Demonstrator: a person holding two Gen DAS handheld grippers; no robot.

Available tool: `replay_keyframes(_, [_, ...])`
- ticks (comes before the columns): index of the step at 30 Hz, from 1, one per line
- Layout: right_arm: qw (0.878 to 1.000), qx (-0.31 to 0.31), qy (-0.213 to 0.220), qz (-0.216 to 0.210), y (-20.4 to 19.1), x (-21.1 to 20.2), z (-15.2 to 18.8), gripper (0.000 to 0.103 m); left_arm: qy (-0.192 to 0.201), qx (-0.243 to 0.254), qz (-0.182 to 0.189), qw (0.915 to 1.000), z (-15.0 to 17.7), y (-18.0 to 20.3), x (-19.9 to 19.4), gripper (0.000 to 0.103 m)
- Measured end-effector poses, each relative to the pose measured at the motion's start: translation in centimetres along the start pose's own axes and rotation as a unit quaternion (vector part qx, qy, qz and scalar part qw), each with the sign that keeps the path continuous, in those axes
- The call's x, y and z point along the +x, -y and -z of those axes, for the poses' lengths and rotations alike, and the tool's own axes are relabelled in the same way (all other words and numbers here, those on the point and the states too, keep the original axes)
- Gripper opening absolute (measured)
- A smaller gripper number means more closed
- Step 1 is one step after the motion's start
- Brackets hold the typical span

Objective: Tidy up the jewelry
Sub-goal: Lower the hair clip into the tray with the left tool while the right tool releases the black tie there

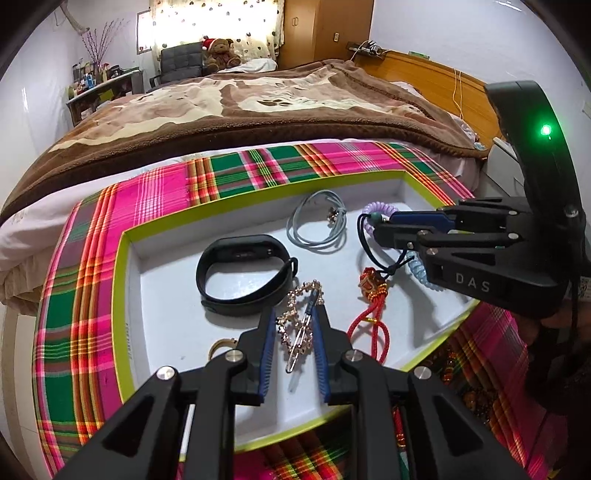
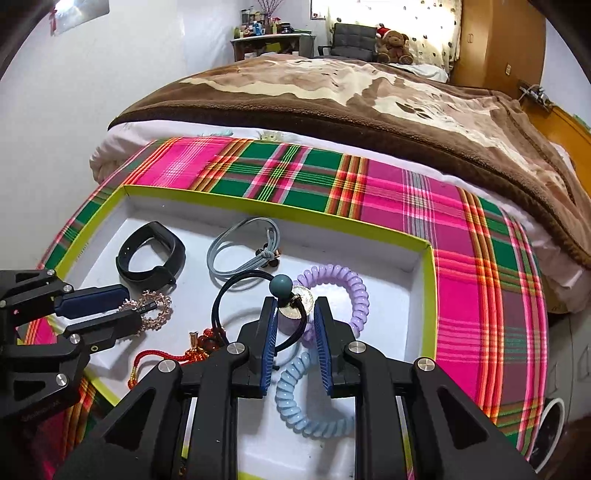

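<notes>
Both tools released in the tray (image 1: 127, 295) — left tool (image 1: 294, 325) straddles the gold hair clip (image 1: 299, 332), right tool (image 2: 294, 325) brackets the dark hair tie (image 2: 236, 295) — clench squarely on the clip's middle, avoid the neighbouring black band (image 1: 236, 277).

Black hand-held gripper (image 1: 294, 325) with blue ribbed pads (image 1: 266, 354), silver screws, white "DAS" lettering, green light.

Bright daylight through curtained window (image 1: 207, 22) at far end of room, curtain blown out to near white. Strong fisheye bending, dark vignette in corners. Foreground sharp, colours saturated. Soft shadows inside white tray (image 2: 369, 258). Green indicator light (image 1: 546, 130) glares.
</notes>
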State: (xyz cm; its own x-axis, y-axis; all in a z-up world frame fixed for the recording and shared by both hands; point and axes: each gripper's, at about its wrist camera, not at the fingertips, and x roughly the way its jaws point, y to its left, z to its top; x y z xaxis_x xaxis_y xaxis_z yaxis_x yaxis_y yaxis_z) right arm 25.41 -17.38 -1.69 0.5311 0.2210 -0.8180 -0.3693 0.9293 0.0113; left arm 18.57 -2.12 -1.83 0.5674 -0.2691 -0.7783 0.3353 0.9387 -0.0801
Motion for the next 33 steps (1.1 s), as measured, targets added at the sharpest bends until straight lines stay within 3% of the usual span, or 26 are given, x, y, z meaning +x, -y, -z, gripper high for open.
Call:
replay_keyframes(7, [1.000,-0.010,0.005,0.012,-0.4,0.0,0.1,0.021,-0.001,-0.005,0.001,1.0000,0.1,-0.3,-0.1,0.022])
replay_keyframes(10, [1.000,-0.012,0.007,0.015,-0.6,-0.1,0.2,0.022,-0.002,-0.007,0.002,1.0000,0.2,-0.4,0.0,0.029])
replay_keyframes(13, [1.000,-0.008,0.008,0.016,-0.5,-0.2,0.2,0.027,-0.004,-0.005,0.001,1.0000,0.3,-0.2,0.0,0.034])
replay_keyframes(15, [1.000,-0.003,0.011,0.015,-0.3,-0.3,0.2,0.040,-0.003,-0.005,0.002,1.0000,0.3,-0.1,-0.1,0.034])
replay_keyframes(16, [1.000,0.000,0.014,0.013,-0.2,-0.4,0.1,0.041,-0.003,-0.005,0.001,1.0000,0.3,-0.1,-0.1,0.035])
replay_keyframes(33, [0.998,0.027,0.049,0.004,-0.1,-3.4,1.0,0.042,0.019,-0.006,-0.012,0.9997,0.8,1.0,-2.6,0.047])
